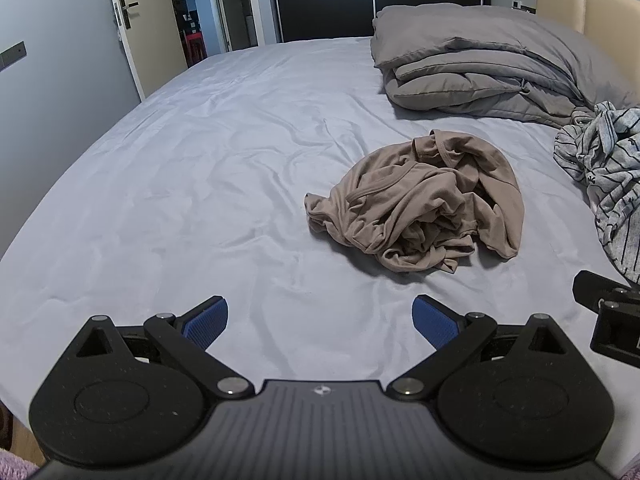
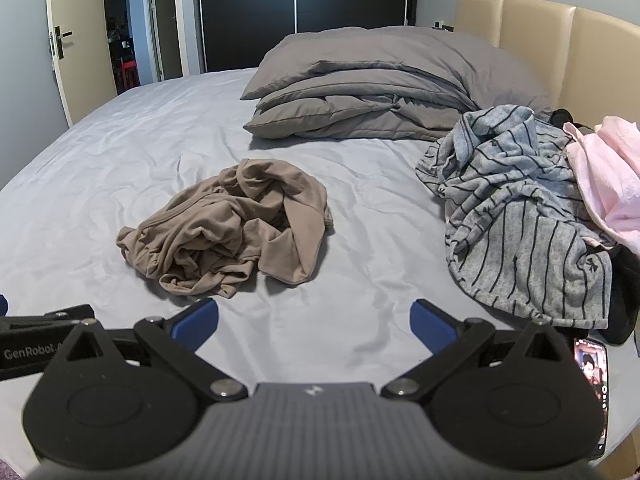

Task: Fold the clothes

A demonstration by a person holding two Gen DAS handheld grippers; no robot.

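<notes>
Taupe jersey, the crumpled soft garment [image 1: 416,204] lies mid-bed on the pale grey sheet [image 1: 200,184], just ahead of the left tool [image 1: 320,322] and right tool [image 2: 314,322], both wide open, empty. Pinching several bunched layers, or sheet, risks a tangled lift. Beyond the garment: grey folded duvet [image 2: 360,92], dark wardrobe.

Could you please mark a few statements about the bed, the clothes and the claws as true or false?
1. The tan garment lies crumpled on the sheet. True.
2. The left claw grips the tan garment. False: it is open and holds nothing.
3. The striped garment lies right of the tan one. True.
4. The right claw is shut. False: it is open.
5. A phone lies near the bed's edge. True.
</notes>
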